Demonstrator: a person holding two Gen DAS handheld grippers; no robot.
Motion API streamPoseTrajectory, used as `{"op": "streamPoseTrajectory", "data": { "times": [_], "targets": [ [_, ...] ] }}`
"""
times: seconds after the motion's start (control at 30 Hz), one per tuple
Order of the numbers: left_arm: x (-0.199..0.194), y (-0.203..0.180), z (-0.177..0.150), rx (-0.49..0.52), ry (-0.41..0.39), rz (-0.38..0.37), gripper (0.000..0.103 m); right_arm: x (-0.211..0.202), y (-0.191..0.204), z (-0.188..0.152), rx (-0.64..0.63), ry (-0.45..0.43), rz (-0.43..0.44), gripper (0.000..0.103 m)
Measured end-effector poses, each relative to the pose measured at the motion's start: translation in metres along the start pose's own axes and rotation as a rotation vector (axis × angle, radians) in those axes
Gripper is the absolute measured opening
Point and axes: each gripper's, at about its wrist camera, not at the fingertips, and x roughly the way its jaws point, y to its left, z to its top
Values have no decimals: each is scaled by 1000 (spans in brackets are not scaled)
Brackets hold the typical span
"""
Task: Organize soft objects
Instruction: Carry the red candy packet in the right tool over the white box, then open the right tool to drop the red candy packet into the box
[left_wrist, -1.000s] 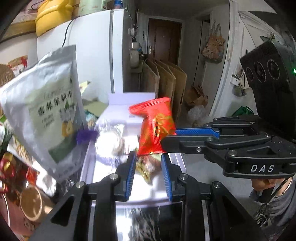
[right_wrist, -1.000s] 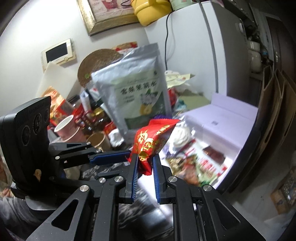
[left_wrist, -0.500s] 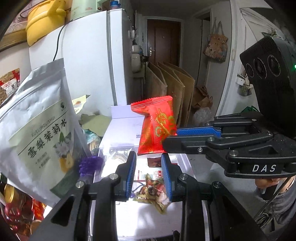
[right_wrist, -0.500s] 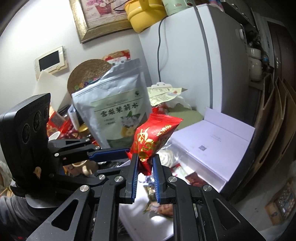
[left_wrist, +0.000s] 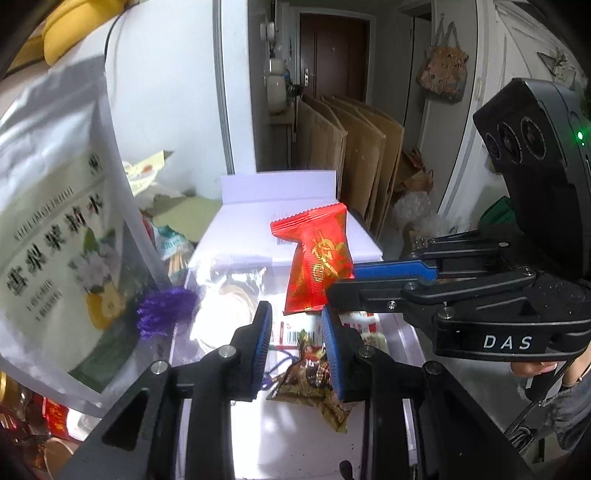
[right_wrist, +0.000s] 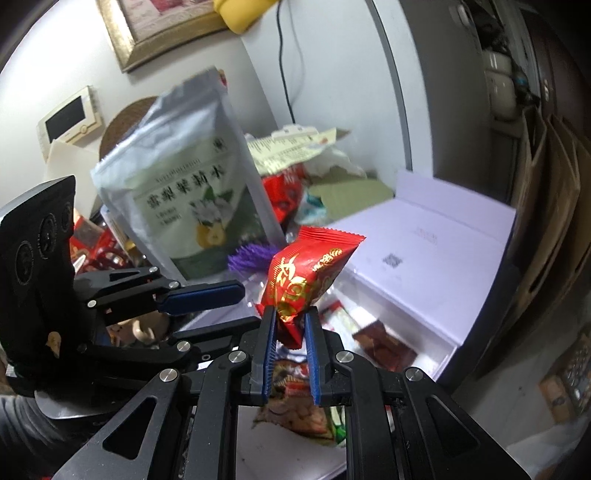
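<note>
My right gripper (right_wrist: 289, 325) is clamped on the lower end of a red snack packet (right_wrist: 308, 275), holding it upright in the air above the open white box (left_wrist: 402, 339). My left gripper (left_wrist: 297, 345) has its jaws parted with nothing between them, hovering over a brown candy wrapper (left_wrist: 314, 384) that lies inside the box. A big silver pouch (left_wrist: 55, 229) stands tilted at the left, with a purple tassel (left_wrist: 164, 310) just beside its lower edge. The box's lid (right_wrist: 436, 254) lies open behind, and folded cardboard (left_wrist: 354, 147) leans near the white fridge (left_wrist: 170, 92).
</note>
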Motion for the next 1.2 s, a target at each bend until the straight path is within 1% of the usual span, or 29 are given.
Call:
{"op": "streamPoseTrajectory", "data": {
  "times": [0.17, 0.37, 0.53, 0.67, 0.83, 0.87, 0.9, 0.93, 0.97, 1.0, 1.03, 1.07, 1.1, 1.17, 1.2],
  "targets": [
    [12, 2, -9, -21, 39, -10, 28, 14, -8, -12, 31, 46, 8, 15],
    [16, 7, -14, -56, 52, -23, 28, 30, -17, -24, 45, 113, 7, 15],
    [21, 4, -15, -53, 65, -27, 28, 45, -19, -35, 45, 166, 10, 15],
    [30, 0, -17, -35, 86, -15, 28, 50, -19, -39, 40, 173, -2, 15],
    [39, 4, -22, -53, 113, -21, 28, 52, -21, -40, 30, 178, -36, 17],
    [40, 5, -23, -56, 115, -21, 28, 52, -21, -39, 26, 179, -50, 22],
    [41, 7, -23, -61, 116, -21, 28, 52, -22, -39, 25, 182, -68, 30],
    [41, 8, -24, -67, 116, -21, 28, 52, -24, -39, 29, 186, -95, 35],
    [41, 9, -24, -70, 116, -21, 28, 51, -25, -39, 34, 190, -121, 47],
    [41, 10, -24, -71, 116, -19, 28, 50, -28, -40, 39, 192, -143, 51],
    [42, 10, -24, -70, 116, -19, 28, 46, -28, -40, 37, 176, -135, 53],
    [41, 10, -24, -69, 115, -19, 28, 44, -29, -40, 41, 170, -136, 61],
    [41, 10, -25, -68, 113, -21, 28, 41, -29, -40, 48, 157, -142, 63],
    [43, 9, -25, -62, 111, -15, 28, 37, -28, -40, 39, 135, -159, 63],
    [43, 8, -25, -56, 106, 0, 28, 36, -27, -40, 32, 130, -169, 63]
  ]
}}
